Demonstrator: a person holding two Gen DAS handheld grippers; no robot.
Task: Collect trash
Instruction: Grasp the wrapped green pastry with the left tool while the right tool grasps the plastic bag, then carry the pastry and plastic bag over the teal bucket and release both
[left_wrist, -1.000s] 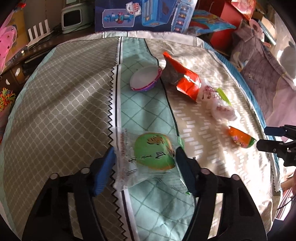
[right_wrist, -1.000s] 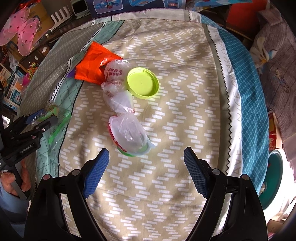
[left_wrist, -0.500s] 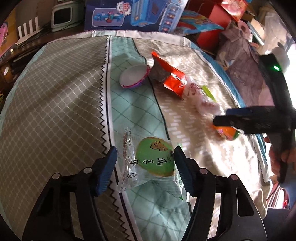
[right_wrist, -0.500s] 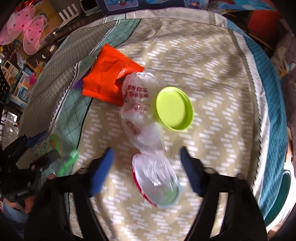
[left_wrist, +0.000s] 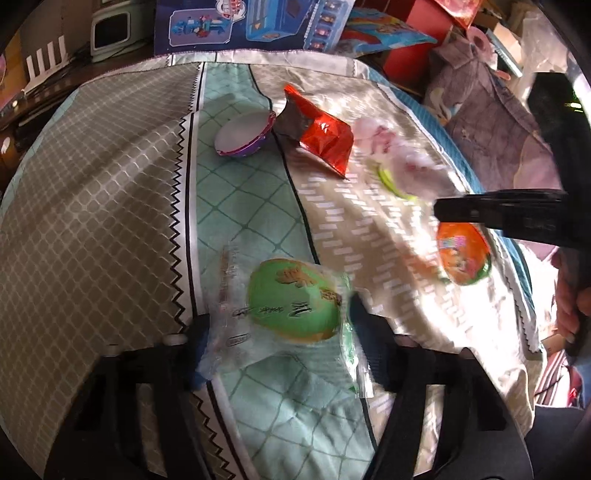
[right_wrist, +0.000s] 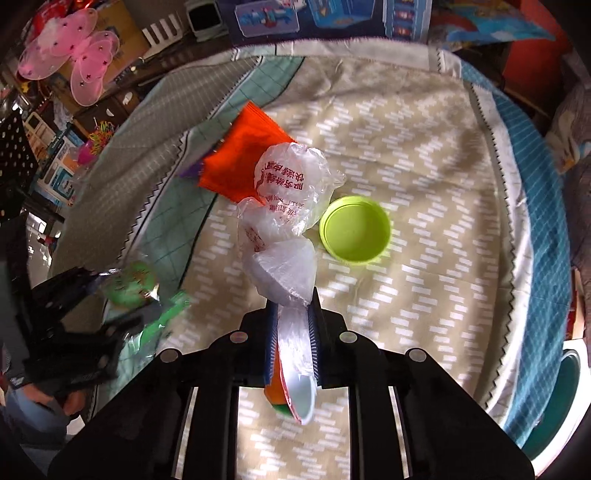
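Left wrist view: the left hand-held gripper (left_wrist: 279, 328) has its blue pads against both sides of a clear snack wrapper with a green disc (left_wrist: 291, 304), grasping it over the teal band of the patterned cloth (left_wrist: 110, 192) that covers the surface. Beyond it lie an empty purple-rimmed cup (left_wrist: 243, 134), tipped on its side, and a red foil packet (left_wrist: 321, 138), torn open with its silver lining showing. The two sit just beside each other. At right the black right hand-held gripper (left_wrist: 498, 214) crosses the frame and partly hides an orange cup (left_wrist: 463, 254). The blurred crumpled plastic bag (left_wrist: 402, 162) covers most of the lime-green lid (left_wrist: 388, 181).

Right wrist view: the right hand-held gripper (right_wrist: 293, 332) is clenched, its jaws nearly together on the thin rim of the orange cup (right_wrist: 295, 373) and the tail of the crumpled plastic bag (right_wrist: 284, 206). The cup's white interior holds nothing visible. The bag trails forward and overlaps the red foil packet (right_wrist: 240, 155). The lime-green lid (right_wrist: 354, 229) lies rim-up just right of the bag, fully exposed here. At lower left the left hand-held gripper (right_wrist: 122, 299) holds the green-disc wrapper (right_wrist: 131, 282).

Boxes and toys crowd the far edge of the surface in both views; pink butterfly wings (right_wrist: 74, 62) show only in the right wrist view.
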